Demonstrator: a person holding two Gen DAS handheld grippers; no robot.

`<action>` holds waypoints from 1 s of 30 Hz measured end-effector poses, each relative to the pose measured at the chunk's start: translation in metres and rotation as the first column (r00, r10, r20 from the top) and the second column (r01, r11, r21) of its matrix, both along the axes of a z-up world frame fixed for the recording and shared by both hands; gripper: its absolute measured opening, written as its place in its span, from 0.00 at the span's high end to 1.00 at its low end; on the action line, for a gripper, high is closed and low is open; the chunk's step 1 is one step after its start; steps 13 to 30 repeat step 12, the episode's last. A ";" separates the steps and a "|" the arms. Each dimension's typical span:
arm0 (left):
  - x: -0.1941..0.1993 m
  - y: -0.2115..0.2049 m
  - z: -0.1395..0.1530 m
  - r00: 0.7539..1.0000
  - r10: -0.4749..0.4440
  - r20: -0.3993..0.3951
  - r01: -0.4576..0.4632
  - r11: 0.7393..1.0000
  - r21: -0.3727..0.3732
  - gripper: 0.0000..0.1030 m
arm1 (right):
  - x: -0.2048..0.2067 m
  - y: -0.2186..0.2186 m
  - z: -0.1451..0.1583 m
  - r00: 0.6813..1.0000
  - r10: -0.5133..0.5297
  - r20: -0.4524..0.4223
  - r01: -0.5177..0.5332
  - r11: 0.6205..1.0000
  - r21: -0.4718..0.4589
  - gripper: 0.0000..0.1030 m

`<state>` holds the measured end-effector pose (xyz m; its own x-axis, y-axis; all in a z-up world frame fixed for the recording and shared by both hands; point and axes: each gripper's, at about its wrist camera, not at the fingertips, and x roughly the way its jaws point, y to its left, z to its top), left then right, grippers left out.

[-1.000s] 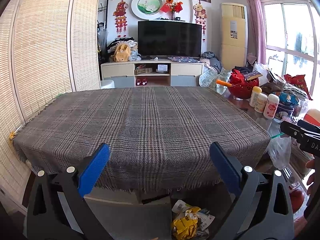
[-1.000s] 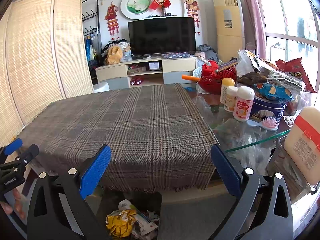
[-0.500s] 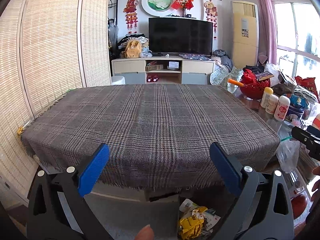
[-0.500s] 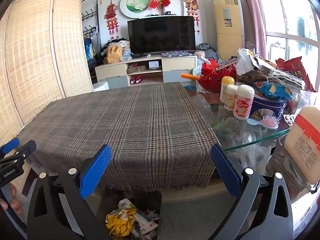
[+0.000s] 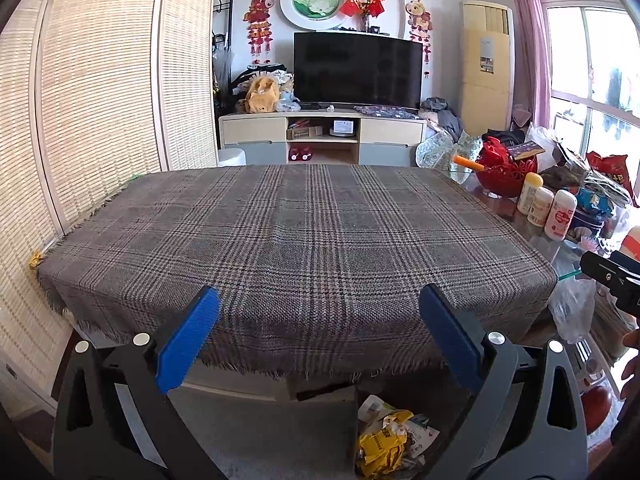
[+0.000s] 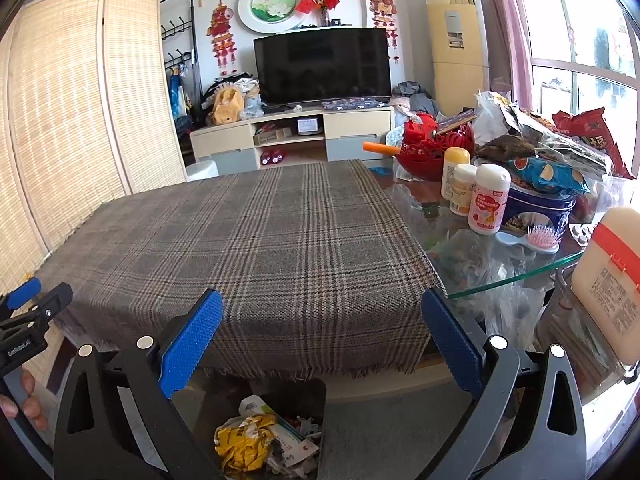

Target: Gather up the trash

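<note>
While held before the near edge of the counter in the left wrist view, left tongs spread wide, blue pads apart, grasping nothing. Plaid cloth bare across the counter. Below the counter's near edge, bin with crumpled yellow wrapper and other trash inside. Right of the counter's corner, tip of the right tongs.

From the right wrist view, right tongs likewise released, empty, near the counter's front edge. Under that edge, same bin, yellow wrapper among paper scraps. Left of the counter, left tongs and fingers. Right of the cloth, bottles on glass.
</note>
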<state>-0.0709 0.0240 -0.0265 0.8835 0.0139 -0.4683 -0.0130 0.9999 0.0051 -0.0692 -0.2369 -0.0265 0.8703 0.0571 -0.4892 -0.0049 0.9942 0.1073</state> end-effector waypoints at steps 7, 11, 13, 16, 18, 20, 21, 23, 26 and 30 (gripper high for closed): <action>-0.002 0.005 0.001 1.000 -0.006 -0.004 0.006 0.999 -0.035 0.08 | 0.002 0.005 -0.002 1.000 0.009 -0.008 -0.009 1.000 -0.006 0.03; 0.002 0.003 0.003 1.000 -0.022 -0.015 0.021 0.999 -0.042 0.08 | 0.003 0.006 -0.003 1.000 0.013 -0.011 -0.013 1.000 -0.011 0.03; 0.002 0.003 0.003 1.000 -0.019 -0.015 0.019 0.999 -0.045 0.08 | 0.003 0.006 -0.004 1.000 0.013 -0.012 -0.013 1.000 -0.012 0.03; 0.002 0.003 0.003 1.000 -0.019 -0.015 0.019 0.999 -0.045 0.08 | 0.003 0.006 -0.004 1.000 0.013 -0.012 -0.013 1.000 -0.012 0.03; 0.002 0.003 0.003 1.000 -0.019 -0.015 0.019 0.999 -0.045 0.08 | 0.003 0.006 -0.004 1.000 0.013 -0.012 -0.013 1.000 -0.012 0.03; 0.002 0.003 0.003 1.000 -0.019 -0.015 0.019 0.999 -0.045 0.08 | 0.003 0.006 -0.004 1.000 0.013 -0.012 -0.013 1.000 -0.012 0.03; 0.002 0.003 0.003 1.000 -0.019 -0.015 0.019 0.999 -0.045 0.08 | 0.003 0.006 -0.004 1.000 0.013 -0.012 -0.013 1.000 -0.012 0.03; 0.002 0.003 0.003 1.000 -0.019 -0.015 0.019 0.999 -0.045 0.08 | 0.003 0.006 -0.004 1.000 0.013 -0.012 -0.013 1.000 -0.012 0.03; 0.002 0.003 0.003 1.000 -0.019 -0.015 0.019 0.999 -0.045 0.08 | 0.003 0.006 -0.004 1.000 0.013 -0.012 -0.013 1.000 -0.012 0.03; 0.002 0.003 0.003 1.000 -0.019 -0.015 0.019 0.999 -0.045 0.08 | 0.003 0.006 -0.004 1.000 0.013 -0.012 -0.013 1.000 -0.012 0.03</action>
